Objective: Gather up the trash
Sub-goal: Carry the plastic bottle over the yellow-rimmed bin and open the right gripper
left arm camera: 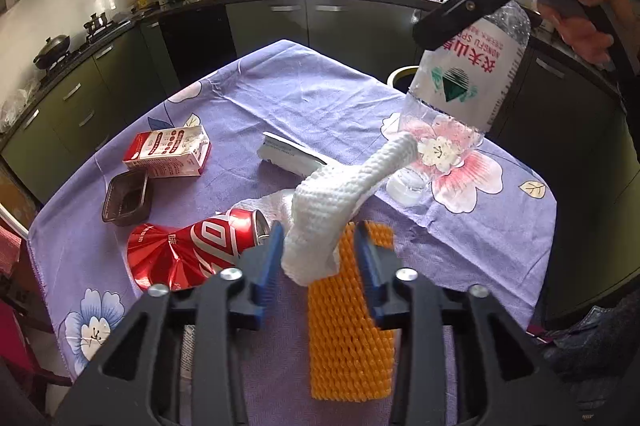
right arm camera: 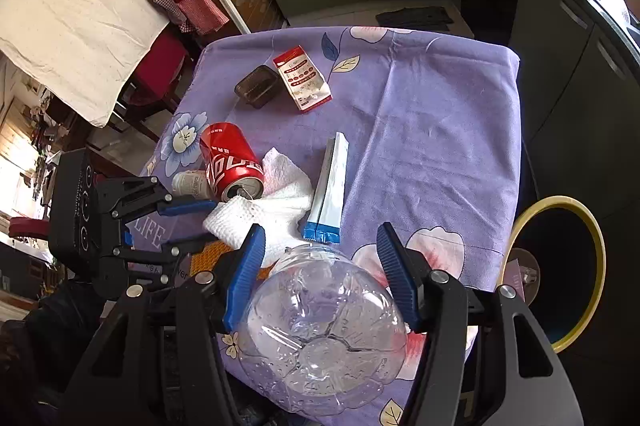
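Observation:
My left gripper [left arm camera: 318, 246] has its jaws apart around a twisted white paper towel [left arm camera: 344, 194], which stands between the blue pads; I cannot tell whether they pinch it. It also shows in the right wrist view [right arm camera: 188, 222]. My right gripper [right arm camera: 320, 266] is shut on a clear plastic water bottle [right arm camera: 320, 330], held above the table's right side; the bottle also shows in the left wrist view [left arm camera: 464, 82]. A yellow-rimmed bin [right arm camera: 560, 274] stands beside the table on the right.
On the purple floral tablecloth [right arm camera: 420, 130] lie a crushed red cola can [left arm camera: 200, 246], a red-white carton [left arm camera: 168, 154], a dark plastic tray [left arm camera: 128, 202], a white-blue packet [right arm camera: 330, 186], an orange foam net [left arm camera: 352, 326] and a small white bottle [right arm camera: 188, 184]. Kitchen counters surround the table.

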The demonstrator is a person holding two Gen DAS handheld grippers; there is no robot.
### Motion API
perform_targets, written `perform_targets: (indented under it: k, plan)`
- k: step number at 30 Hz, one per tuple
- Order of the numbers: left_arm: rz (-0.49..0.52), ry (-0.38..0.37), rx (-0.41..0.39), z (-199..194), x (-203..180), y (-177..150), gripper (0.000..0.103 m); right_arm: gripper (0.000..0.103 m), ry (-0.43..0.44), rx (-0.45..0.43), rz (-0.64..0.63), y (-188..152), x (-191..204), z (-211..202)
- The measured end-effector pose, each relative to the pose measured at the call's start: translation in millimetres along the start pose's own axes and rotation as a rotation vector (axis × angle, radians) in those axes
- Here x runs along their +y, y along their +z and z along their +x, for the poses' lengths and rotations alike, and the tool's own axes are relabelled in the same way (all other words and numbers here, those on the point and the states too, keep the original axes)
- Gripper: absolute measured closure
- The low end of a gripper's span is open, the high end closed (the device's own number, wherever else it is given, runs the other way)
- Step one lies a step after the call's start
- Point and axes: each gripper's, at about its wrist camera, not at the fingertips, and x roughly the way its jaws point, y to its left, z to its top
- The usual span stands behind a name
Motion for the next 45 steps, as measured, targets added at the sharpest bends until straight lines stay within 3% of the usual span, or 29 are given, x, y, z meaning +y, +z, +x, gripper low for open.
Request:
perform_targets:
  k: [4,10,20,28,32,38,42,45]
  plan:
    - [0.015,-0.001,0.002,-4.9,-4.4,-4.0,0.063,0.045,-0.009,-0.016,0.014,2.4,-6.5,-8.0]
    - [0.015,-0.016,0.016,-1.6,-6.6,-7.3,0.078,0.045,-0.019,-0.031,0.034,4.3,-16.4,-20.2]
    - [0.033,-0.009,0.021,-1.7,-10.3,-2.3,0.078,0.045,-0.056,-0.055,0.099,5.3,-52.2,-42.6]
    - [0.049,-0.012,0.036,3.9,-16.0,0.4,0.078,0.045,-0.133,-0.080,0.245,-5.6,-123.5,-67.2]
    - [0.061,-0.015,0.049,10.7,-19.8,4.1,0.078,0.045,-0.212,-0.097,0.332,-16.9,-171.4,-80.4]
    - [0.073,-0.020,0.063,19.3,-26.2,10.8,0.078,0.044,-0.327,-0.066,0.443,-35.0,-245.8,-67.8]
    - [0.077,-0.020,0.071,22.7,-29.5,14.0,0.077,0.042,-0.327,-0.056,0.499,-49.0,-277.6,-55.9]
    - [0.079,-0.023,0.077,24.4,-31.2,15.6,0.070,0.042,-0.302,-0.075,0.503,-56.8,-277.7,-57.6]
